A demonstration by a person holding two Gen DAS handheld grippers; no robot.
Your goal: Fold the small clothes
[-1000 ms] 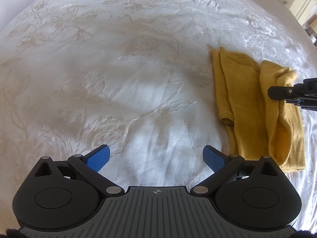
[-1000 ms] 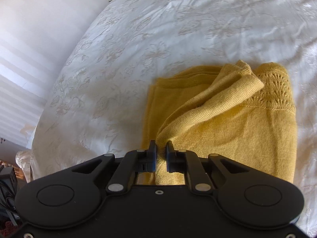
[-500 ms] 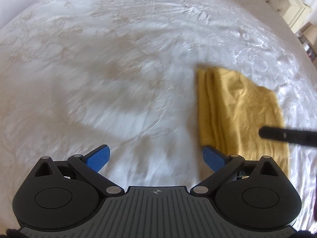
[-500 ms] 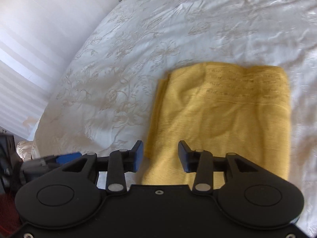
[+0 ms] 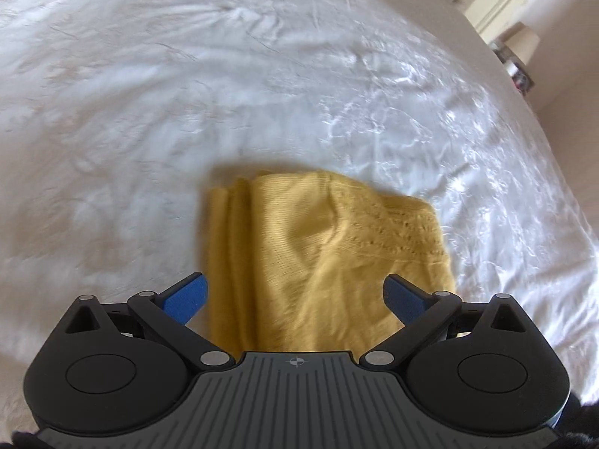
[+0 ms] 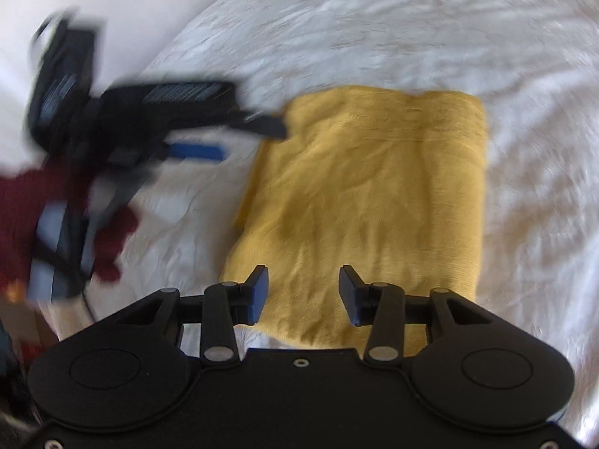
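A folded yellow knit garment (image 5: 322, 254) lies flat on the white embroidered bedspread (image 5: 187, 112). It also shows in the right wrist view (image 6: 374, 194) as a neat rectangle. My left gripper (image 5: 295, 295) is open and empty, its blue pads straddling the garment's near edge. In the right wrist view the left gripper (image 6: 239, 138) appears blurred at the garment's left edge. My right gripper (image 6: 303, 293) is open and empty, just above the garment's near end.
The bedspread (image 6: 411, 30) spreads all around the garment. A cream headboard and bedside items (image 5: 505, 18) stand at the far right. A dark red gloved hand (image 6: 108, 232) holds the left gripper. A white wall (image 6: 112, 7) lies beyond the bed's left edge.
My right gripper let go of the garment's fold and opened; the fold now lies flat. My left gripper swung right, over the garment's edge.
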